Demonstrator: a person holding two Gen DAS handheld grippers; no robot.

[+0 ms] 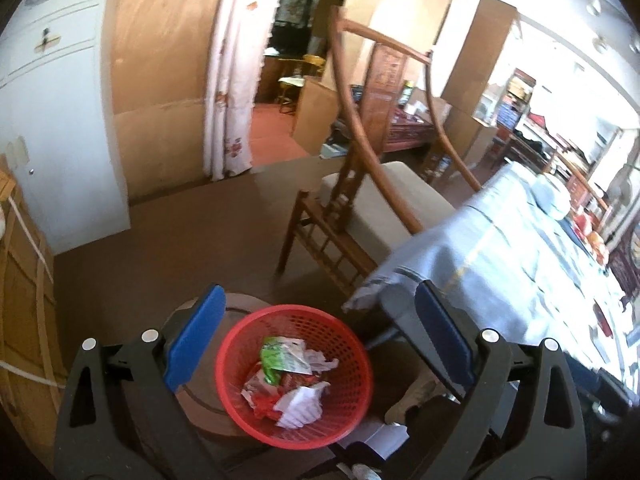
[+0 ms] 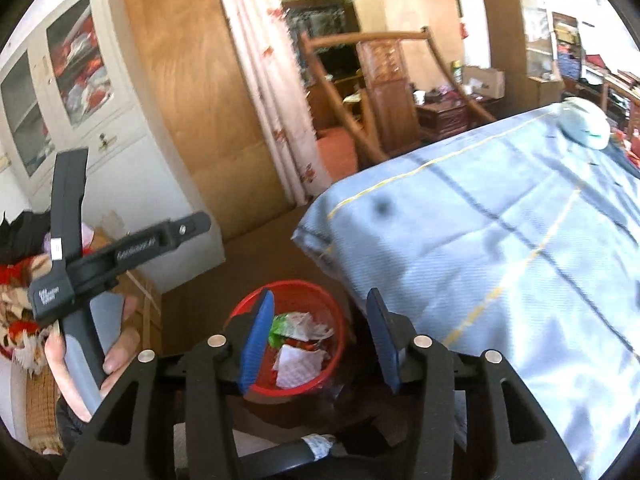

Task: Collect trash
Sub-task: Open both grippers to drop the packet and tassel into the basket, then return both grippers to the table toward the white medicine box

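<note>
A red mesh basket (image 1: 344,364) stands on a low round stool and holds crumpled white paper (image 1: 300,404), a green wrapper (image 1: 280,356) and red wrappers. My left gripper (image 1: 320,344) is open and empty above it, with the basket between its blue pads. In the right wrist view the same basket (image 2: 332,320) with its trash (image 2: 298,360) lies below my right gripper (image 2: 322,340), which is open and empty. The left gripper's handle (image 2: 80,264) shows at the left, held in a hand.
A table with a light blue cloth (image 1: 500,264) (image 2: 500,240) stands to the right of the basket. A wooden chair with a cushion (image 1: 380,208) stands beyond it. White cupboards (image 2: 60,112) and a curtained doorway (image 1: 232,100) lie behind. A cardboard box (image 1: 24,288) is at the left.
</note>
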